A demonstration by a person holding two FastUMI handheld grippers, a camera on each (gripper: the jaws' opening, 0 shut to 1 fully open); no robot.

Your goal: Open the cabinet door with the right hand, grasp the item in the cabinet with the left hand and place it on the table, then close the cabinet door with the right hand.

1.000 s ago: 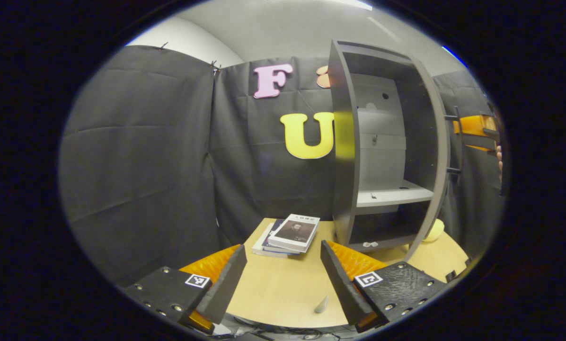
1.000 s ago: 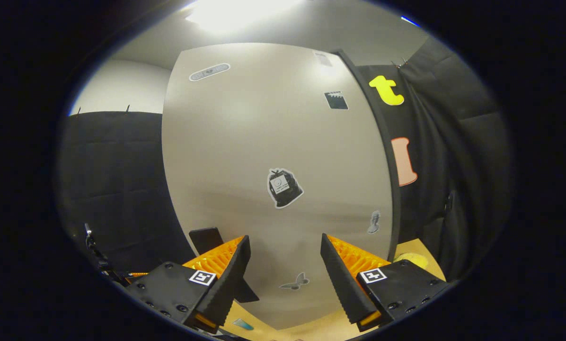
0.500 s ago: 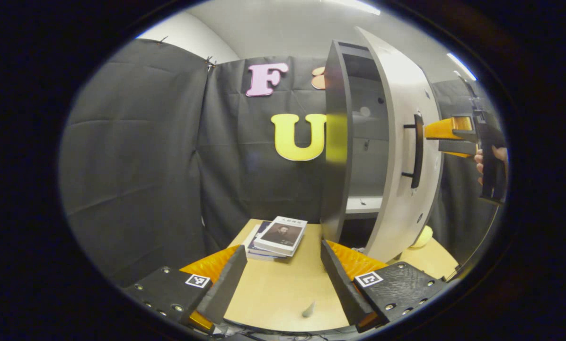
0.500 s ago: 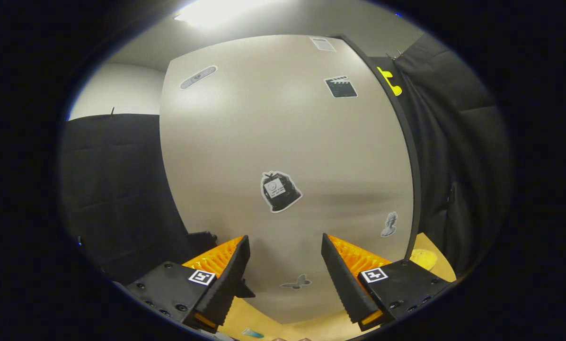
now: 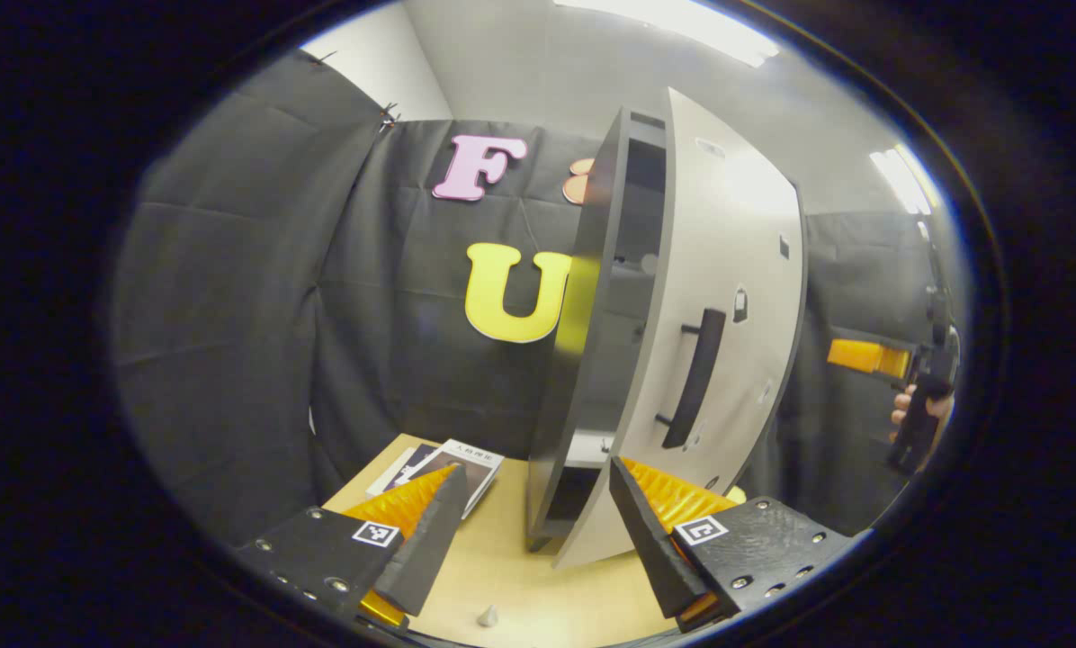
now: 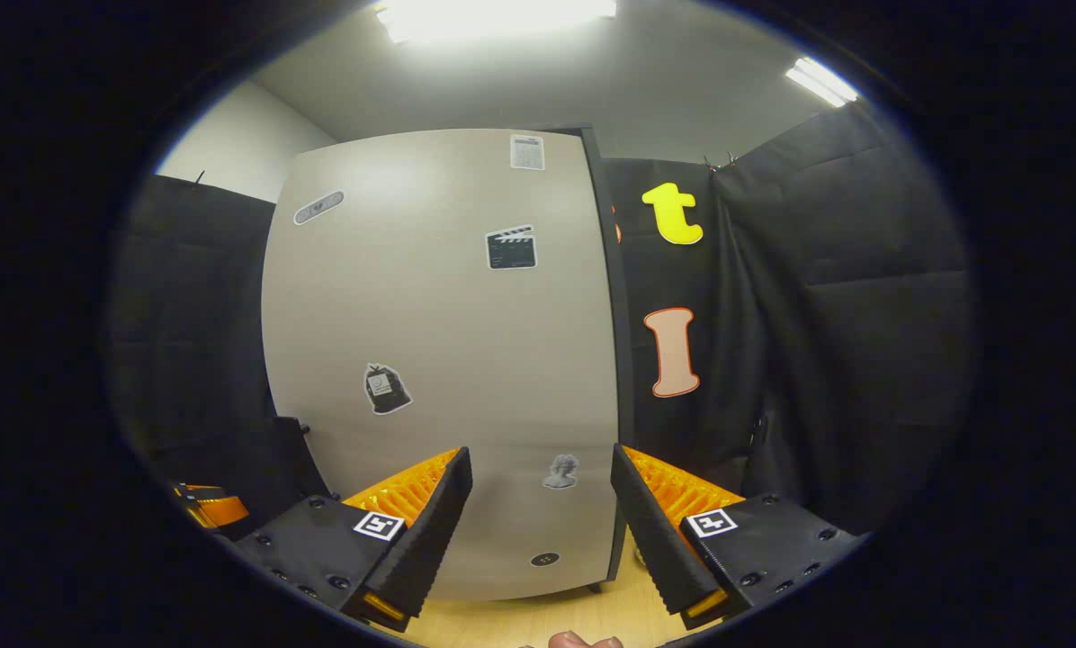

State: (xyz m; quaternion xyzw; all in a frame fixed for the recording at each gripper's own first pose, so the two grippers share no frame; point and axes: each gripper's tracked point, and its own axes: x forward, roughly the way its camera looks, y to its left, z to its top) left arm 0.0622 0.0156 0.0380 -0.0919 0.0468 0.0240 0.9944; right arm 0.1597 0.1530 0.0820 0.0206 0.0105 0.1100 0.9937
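Nearby, the left tool [image 5: 533,531] and right tool [image 6: 538,531] both stood wide with nothing between their fingers. Beyond them, the books [image 5: 466,461] lay on the wooden surface [image 5: 538,594] left of the cabinet [image 5: 592,342]. Its pale door [image 6: 439,360], nearly shut, carried a dark handle [image 5: 695,378] and small stickers too small to read.

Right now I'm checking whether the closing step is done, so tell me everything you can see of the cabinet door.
The cabinet door is a tall, flat, light grey panel, smooth like laminate, with a dark vertical bar handle and several small stickers. It stands upright and slightly ajar: a narrow gap at the handle side shows the dark cabinet interior. Neither tongs touch it; the right tongs face it, open.
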